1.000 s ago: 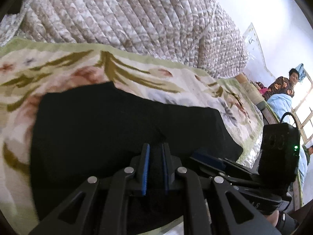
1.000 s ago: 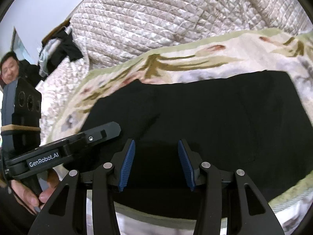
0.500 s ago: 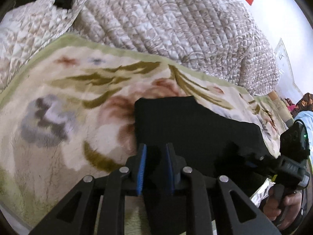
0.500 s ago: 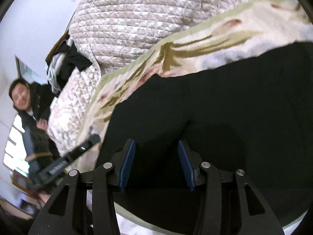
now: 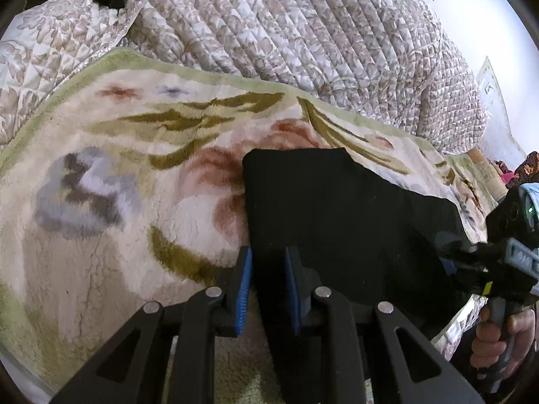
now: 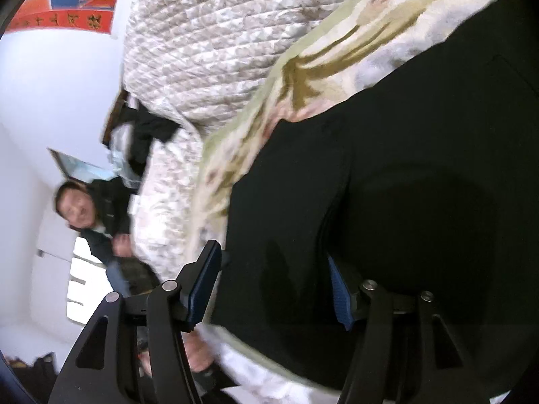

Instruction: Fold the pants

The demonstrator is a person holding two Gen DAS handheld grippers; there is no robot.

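The black pants (image 5: 337,222) lie folded on a floral plush blanket (image 5: 118,175). My left gripper (image 5: 267,289) is shut on the pants' near left edge, with black cloth between its blue pads. In the right wrist view the pants (image 6: 404,185) fill the right half. My right gripper (image 6: 271,289) is open above the pants' near edge, its jaws wide apart with cloth beneath them. The right gripper also shows in the left wrist view (image 5: 488,266), held in a hand at the pants' right end.
A quilted beige bedspread (image 5: 303,27) is piled behind the blanket. A black garment (image 6: 148,134) lies on the quilt's far end. A person (image 6: 84,212) stands beside the bed. The blanket's front edge (image 6: 256,363) is near.
My left gripper has carried the pants' edge rightward, folding them narrower and uncovering blanket on the left. My right gripper stayed open while its view tilted and swung.
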